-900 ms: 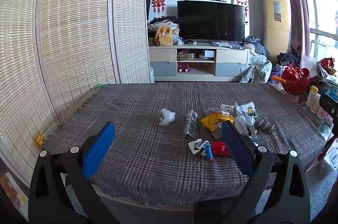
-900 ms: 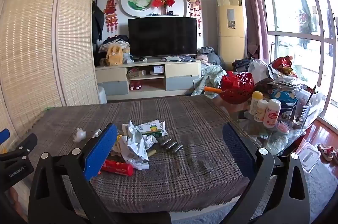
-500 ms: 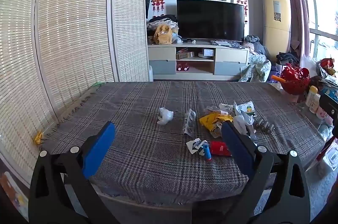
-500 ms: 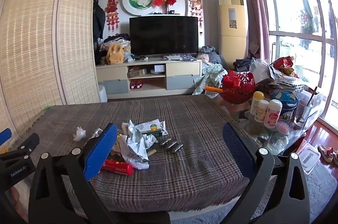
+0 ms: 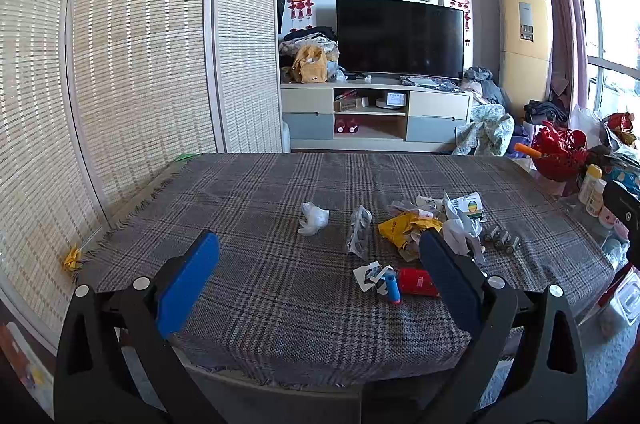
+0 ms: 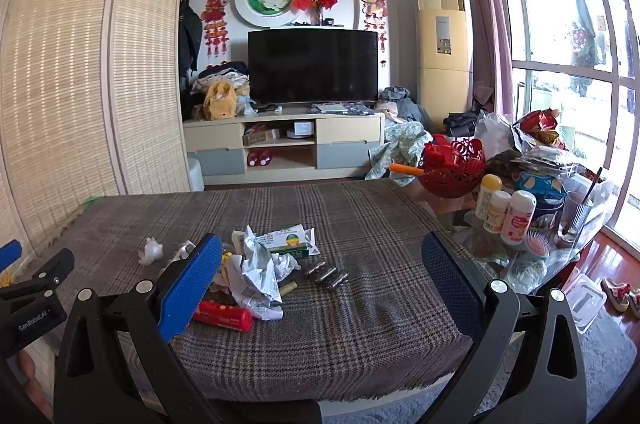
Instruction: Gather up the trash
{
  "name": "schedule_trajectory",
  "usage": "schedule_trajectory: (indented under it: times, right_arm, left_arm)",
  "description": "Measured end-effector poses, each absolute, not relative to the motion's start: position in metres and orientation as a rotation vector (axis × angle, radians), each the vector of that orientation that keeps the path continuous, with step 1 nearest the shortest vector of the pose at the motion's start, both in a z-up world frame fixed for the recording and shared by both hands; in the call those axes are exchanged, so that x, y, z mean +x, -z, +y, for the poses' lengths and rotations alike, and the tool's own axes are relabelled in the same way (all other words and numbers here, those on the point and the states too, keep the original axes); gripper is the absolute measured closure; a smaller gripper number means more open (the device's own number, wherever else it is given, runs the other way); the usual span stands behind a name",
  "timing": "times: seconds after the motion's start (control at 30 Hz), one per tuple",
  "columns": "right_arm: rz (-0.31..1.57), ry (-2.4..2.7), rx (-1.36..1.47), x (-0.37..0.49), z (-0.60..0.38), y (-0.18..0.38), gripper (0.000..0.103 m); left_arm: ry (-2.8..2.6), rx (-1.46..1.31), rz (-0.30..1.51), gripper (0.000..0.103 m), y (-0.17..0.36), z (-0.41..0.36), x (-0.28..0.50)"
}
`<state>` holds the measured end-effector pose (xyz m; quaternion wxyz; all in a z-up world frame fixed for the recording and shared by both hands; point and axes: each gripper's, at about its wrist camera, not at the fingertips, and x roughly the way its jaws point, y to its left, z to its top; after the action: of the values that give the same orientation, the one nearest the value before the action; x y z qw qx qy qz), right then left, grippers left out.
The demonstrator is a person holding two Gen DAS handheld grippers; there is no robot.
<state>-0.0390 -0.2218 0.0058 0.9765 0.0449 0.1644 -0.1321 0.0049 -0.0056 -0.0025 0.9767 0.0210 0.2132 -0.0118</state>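
Observation:
Trash lies scattered on a plaid-covered table (image 5: 260, 208): a white crumpled tissue (image 5: 313, 217), a clear wrapper (image 5: 360, 232), a yellow wrapper (image 5: 400, 226), a red tube (image 5: 416, 281), a small blue cylinder (image 5: 392, 289) and several batteries (image 5: 502, 241). The right wrist view shows crumpled white paper (image 6: 260, 264), the red tube (image 6: 224, 315), the batteries (image 6: 326, 274) and a green-labelled packet (image 6: 290, 239). My left gripper (image 5: 318, 280) stands open near the table's front edge, nothing between its fingers. My right gripper (image 6: 322, 282) is open too, over the front right of the table.
A red basket (image 6: 454, 168), bottles (image 6: 504, 206), a cup (image 6: 574, 216) and bags crowd a glass table to the right. A woven screen (image 5: 132, 64) stands at the left, a TV cabinet (image 5: 376, 116) beyond the table.
Both views have shifted slightly, with the table and trash sitting a little higher in the left wrist view. Both grippers stay open and empty.

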Motion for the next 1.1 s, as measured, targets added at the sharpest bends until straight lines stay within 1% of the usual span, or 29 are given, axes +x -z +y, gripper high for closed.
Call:
schedule_trajectory:
  times: [0.4,1.1]
  right_arm:
    - [0.337,0.266,0.089,-0.0368,-0.2187,-0.0004,0.003]
    - [0.320,0.276,0.087,-0.0377,-0.2215,-0.0077,0.003]
  left_arm:
    - [0.021,0.042,0.432,0.008,0.0056,-0.0049,0.0047]
    - [0.007,0.049,0.430,0.008,0.0068,-0.0015,0.0058]
